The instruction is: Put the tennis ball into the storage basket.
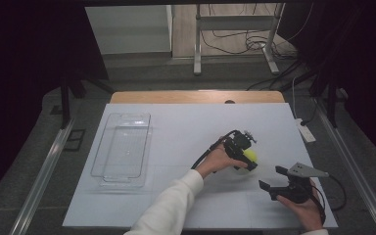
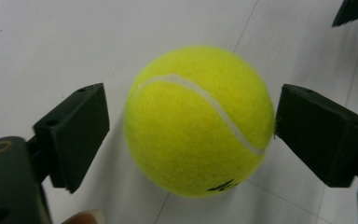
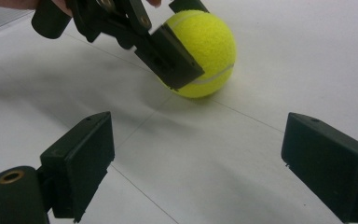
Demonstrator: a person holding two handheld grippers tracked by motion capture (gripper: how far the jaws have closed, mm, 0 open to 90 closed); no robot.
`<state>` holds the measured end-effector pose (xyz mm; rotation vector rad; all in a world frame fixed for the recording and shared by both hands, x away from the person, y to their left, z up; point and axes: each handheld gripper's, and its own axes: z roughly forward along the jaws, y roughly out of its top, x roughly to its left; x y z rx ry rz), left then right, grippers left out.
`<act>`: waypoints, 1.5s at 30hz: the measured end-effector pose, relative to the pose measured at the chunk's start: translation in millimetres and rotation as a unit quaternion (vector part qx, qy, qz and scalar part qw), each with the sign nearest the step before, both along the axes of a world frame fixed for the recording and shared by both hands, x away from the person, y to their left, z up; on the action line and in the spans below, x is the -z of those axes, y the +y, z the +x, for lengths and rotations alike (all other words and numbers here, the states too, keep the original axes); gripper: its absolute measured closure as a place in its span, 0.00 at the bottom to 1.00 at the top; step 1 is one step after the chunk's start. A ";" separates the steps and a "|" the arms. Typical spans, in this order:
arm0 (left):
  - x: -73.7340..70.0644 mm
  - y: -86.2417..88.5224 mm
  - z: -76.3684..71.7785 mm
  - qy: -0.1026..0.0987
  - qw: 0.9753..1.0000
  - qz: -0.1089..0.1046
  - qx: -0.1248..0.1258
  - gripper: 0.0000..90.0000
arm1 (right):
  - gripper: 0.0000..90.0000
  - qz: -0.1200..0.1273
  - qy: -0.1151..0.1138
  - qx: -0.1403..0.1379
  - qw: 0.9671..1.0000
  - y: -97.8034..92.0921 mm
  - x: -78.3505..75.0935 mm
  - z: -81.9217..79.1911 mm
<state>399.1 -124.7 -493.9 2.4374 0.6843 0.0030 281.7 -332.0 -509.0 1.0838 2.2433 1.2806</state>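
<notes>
A bright yellow-green tennis ball (image 2: 199, 120) is sitting on the white table (image 1: 176, 137), toward its right half, fuzzy all over with a curved white seam and a bit of black print low on one side. The left gripper (image 1: 243, 157) is reaching around it, jaws spread apart; in the left gripper view one jaw is touching or nearly touching the ball's side while the other is standing off with a gap. That close view is showing the seam and print, which the high view is too small to give. The high view is adding a clear plastic tray (image 1: 122, 148) lying well apart at the table's left. The right gripper (image 1: 280, 183) is hovering near the ball, jaws wide apart and holding nothing, looking toward the ball (image 3: 204, 53).
</notes>
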 end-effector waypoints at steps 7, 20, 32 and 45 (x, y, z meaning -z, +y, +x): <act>-0.9 -0.3 -1.4 0.002 1.000 -0.001 -0.006 0.29 | 0.11 0.001 0.000 0.000 1.000 0.3 -0.1 -0.3; -2.2 0.6 -1.4 -0.001 1.000 -0.001 -0.009 0.29 | 0.11 0.001 -0.001 0.000 1.000 -0.1 -0.3 -0.3; -12.8 9.6 -3.8 -0.012 1.000 -0.017 -0.009 0.30 | 0.11 0.001 -0.001 0.000 1.000 0.6 -0.4 -0.5; -28.9 35.3 -12.9 -0.034 0.999 -0.039 -0.016 0.30 | 0.11 0.002 0.001 -0.001 1.000 1.6 0.3 0.1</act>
